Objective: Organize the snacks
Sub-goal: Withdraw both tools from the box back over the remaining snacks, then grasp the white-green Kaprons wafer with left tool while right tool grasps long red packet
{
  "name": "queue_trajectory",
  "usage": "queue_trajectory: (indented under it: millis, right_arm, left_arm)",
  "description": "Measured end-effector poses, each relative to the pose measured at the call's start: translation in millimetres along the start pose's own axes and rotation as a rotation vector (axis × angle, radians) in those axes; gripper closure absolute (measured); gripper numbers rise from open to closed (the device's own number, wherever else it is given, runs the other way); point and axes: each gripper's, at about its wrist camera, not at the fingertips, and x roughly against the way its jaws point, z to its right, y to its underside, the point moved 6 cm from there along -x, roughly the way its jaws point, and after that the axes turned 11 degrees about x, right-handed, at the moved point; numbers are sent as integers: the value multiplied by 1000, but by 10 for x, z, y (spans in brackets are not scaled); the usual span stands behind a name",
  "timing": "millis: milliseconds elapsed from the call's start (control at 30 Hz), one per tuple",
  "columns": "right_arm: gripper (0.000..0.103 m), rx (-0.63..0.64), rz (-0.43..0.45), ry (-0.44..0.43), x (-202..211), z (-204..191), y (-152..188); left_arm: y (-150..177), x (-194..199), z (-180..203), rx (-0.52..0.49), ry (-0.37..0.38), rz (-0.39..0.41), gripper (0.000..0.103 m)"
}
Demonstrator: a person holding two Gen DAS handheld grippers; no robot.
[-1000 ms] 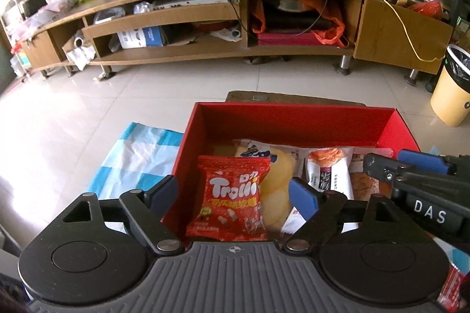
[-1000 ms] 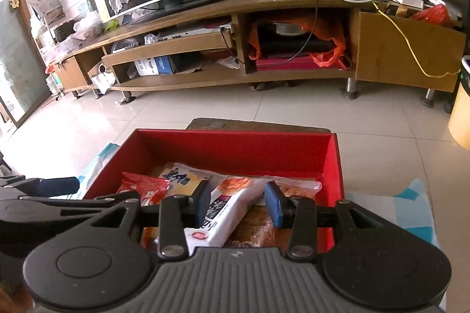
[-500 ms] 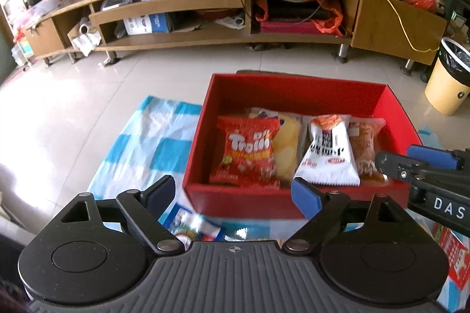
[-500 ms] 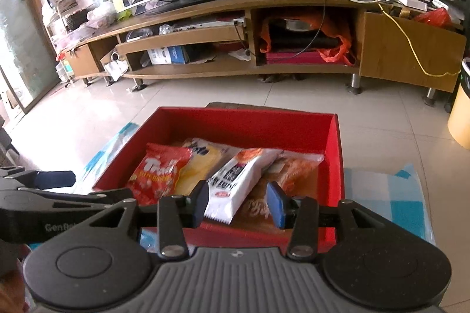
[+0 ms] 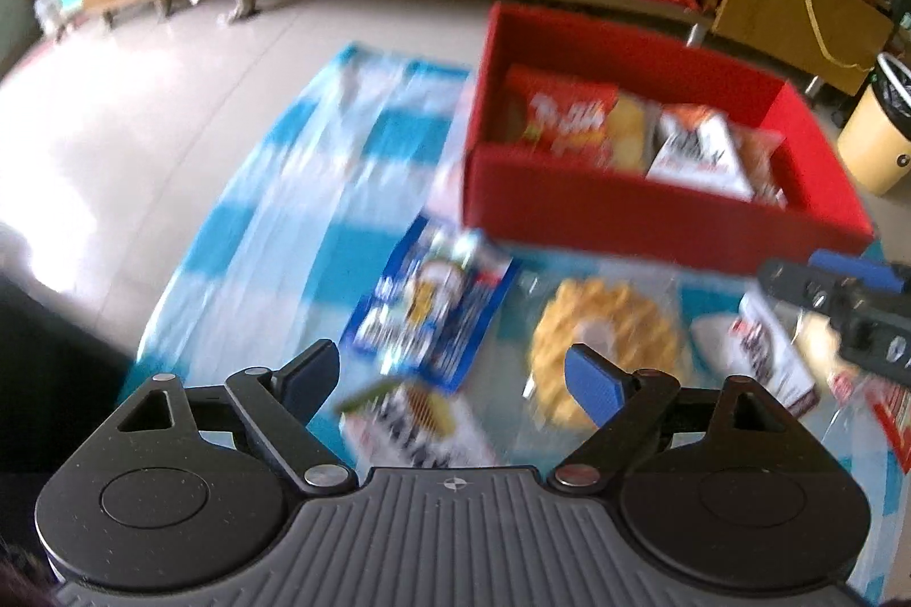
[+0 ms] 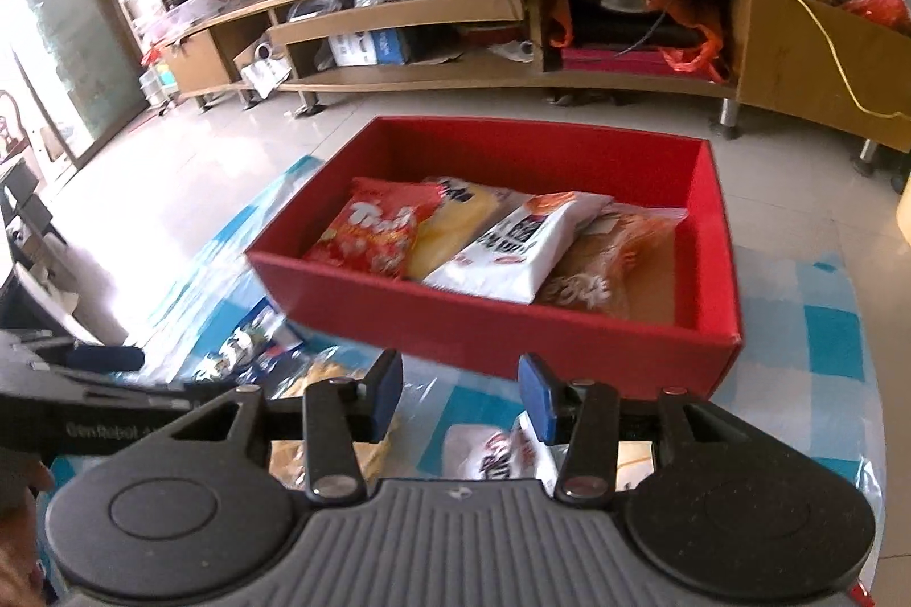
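Note:
A red box [image 6: 512, 322] stands on a blue-and-white checked cloth [image 5: 319, 185]. It holds a red Trolli pack [image 6: 376, 225], a yellow pack [image 6: 455, 225], a white pack [image 6: 512, 248] and an orange-brown pack [image 6: 615, 259]. Loose on the cloth in front of it lie a blue pack [image 5: 433, 311], a yellow ring snack in a clear bag [image 5: 609, 339] and two white packs [image 5: 415, 425] [image 5: 763, 351]. My left gripper [image 5: 450, 373] hangs open over the blue pack, empty. My right gripper [image 6: 461, 396] is open a little above a white pack [image 6: 495, 453], holding nothing.
A long wooden TV cabinet [image 6: 512, 15] with cluttered shelves runs along the back, beyond a stretch of tiled floor. A yellow bin [image 5: 877, 140] stands at the right of it. The left wrist view is blurred by motion. A hand [image 6: 23, 482] shows at the lower left edge.
Both grippers have drawn back from the red box toward the near cloth. The Trolli pack seen between the left fingers now lies in the box. Loose snacks have come into view.

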Motion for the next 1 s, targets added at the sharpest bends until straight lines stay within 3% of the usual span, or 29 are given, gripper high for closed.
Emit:
queue_trajectory:
  millis: [267, 500, 567, 600, 800, 1000]
  right_arm:
    - [60, 15, 3, 0, 149, -44, 92]
    - [60, -26, -11, 68, 419, 387, 265]
    - [60, -57, -34, 100, 496, 597, 353]
    - [60, -74, -46, 116, 533, 701, 404]
    - [60, -190, -122, 197, 690, 1254, 775]
    - [57, -155, -172, 168, 585, 1295, 893]
  left_arm:
    - [168, -214, -213, 115, -21, -91, 13]
    - [190, -401, -246, 234, -8, -140, 16]
    - [188, -377, -257, 214, -24, -135, 29]
    - [203, -366, -255, 191, -35, -135, 31]
    - [390, -250, -219, 109, -18, -139, 31]
    - [728, -86, -142, 59, 47, -197, 33]
